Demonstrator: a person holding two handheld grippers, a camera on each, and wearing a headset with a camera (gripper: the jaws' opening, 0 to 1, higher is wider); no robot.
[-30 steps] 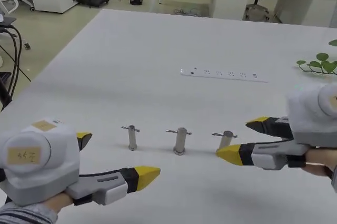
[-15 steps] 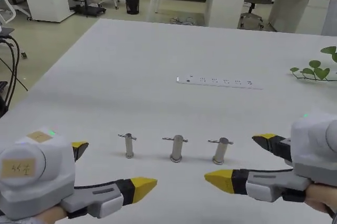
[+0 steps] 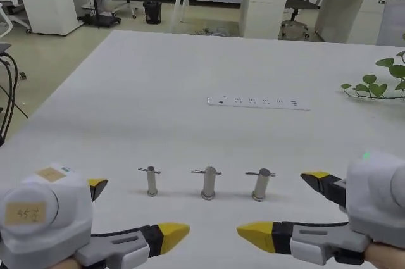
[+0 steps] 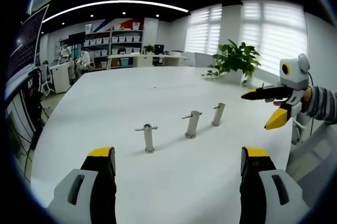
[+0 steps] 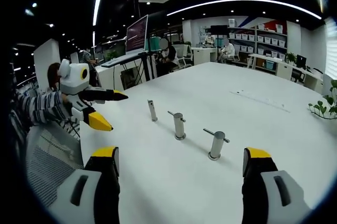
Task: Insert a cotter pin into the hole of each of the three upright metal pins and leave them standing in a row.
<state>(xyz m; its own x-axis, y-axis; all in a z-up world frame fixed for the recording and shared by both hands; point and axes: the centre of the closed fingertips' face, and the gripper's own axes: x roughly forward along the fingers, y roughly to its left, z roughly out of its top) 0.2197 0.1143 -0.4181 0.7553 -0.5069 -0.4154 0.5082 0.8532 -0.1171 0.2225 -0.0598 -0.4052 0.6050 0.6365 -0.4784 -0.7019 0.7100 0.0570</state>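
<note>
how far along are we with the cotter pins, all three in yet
Looks done: the left pin, middle pin and right pin stand upright in a row on the table, each with a cotter pin through its top. In hand: nothing; the left gripper and right gripper are open, clear of the pins. Left to do: nothing visible.

Three upright metal pins (image 3: pixel 209 183) stand in a row on the white counter (image 3: pixel 190 60), each with a cotter pin (image 3: pixel 204 172) through its top. The left hand-held gripper (image 3: pixel 136 209) and the right hand-held gripper (image 3: pixel 281 204) flank the row with jaws spread. A power strip (image 3: pixel 258 102) lies beyond.
</note>
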